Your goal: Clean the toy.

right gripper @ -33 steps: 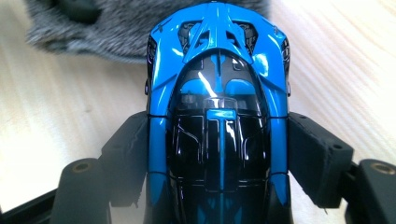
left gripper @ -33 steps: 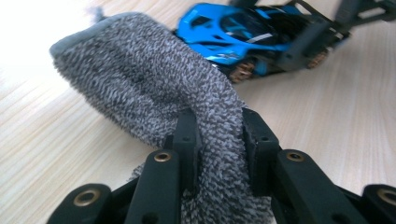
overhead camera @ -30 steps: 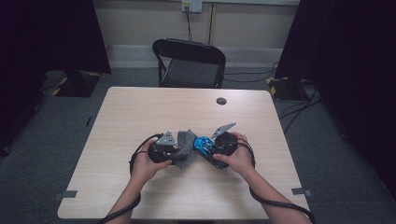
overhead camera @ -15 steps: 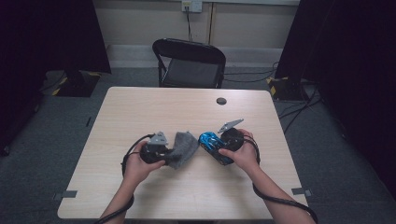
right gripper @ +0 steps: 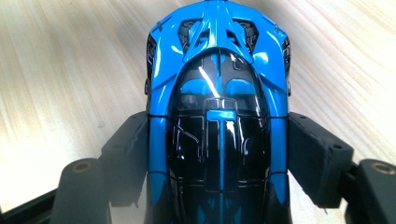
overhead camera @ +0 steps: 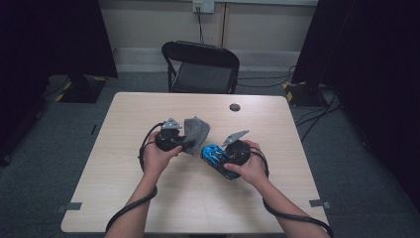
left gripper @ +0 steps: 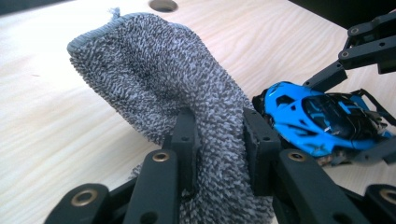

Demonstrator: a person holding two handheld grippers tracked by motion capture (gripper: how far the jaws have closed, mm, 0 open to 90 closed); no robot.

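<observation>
1. While I stand at the near edge, the wooden table (overhead camera: pixel 129 198) spreads pale under both my forearms, and a black folding chair (overhead camera: pixel 200 67) sits just beyond its far side.
2. My left hand (overhead camera: pixel 157 157) and my right hand (overhead camera: pixel 252 168) are over the middle of the tabletop, near each other but apart.
3. My left gripper (left gripper: pixel 219 140) has its jaws closed tight on a grey terry cloth (left gripper: pixel 154 79) — in the left gripper view the pads sink into the folded pile on both sides, and the rest of the cloth stands up in front of the jaws, its hemmed edge at the top.
4. From the high view the cloth (overhead camera: pixel 195 134) hangs off the gripper towards the right, just beside the car.
5. My right gripper (right gripper: pixel 219 154) clamps a blue and black toy car (right gripper: pixel 217 93) by its flanks — the jaws stand wide because the body fills them, and the nose points away from me along the jaws.
6. Seen in the high view, the car (overhead camera: pixel 214 154) is between my two hands, just above the tabletop or on it; I cannot tell which.
7. A small dark round hole (overhead camera: pixel 235 107) marks the table farther back, well apart from everything I hold.
</observation>
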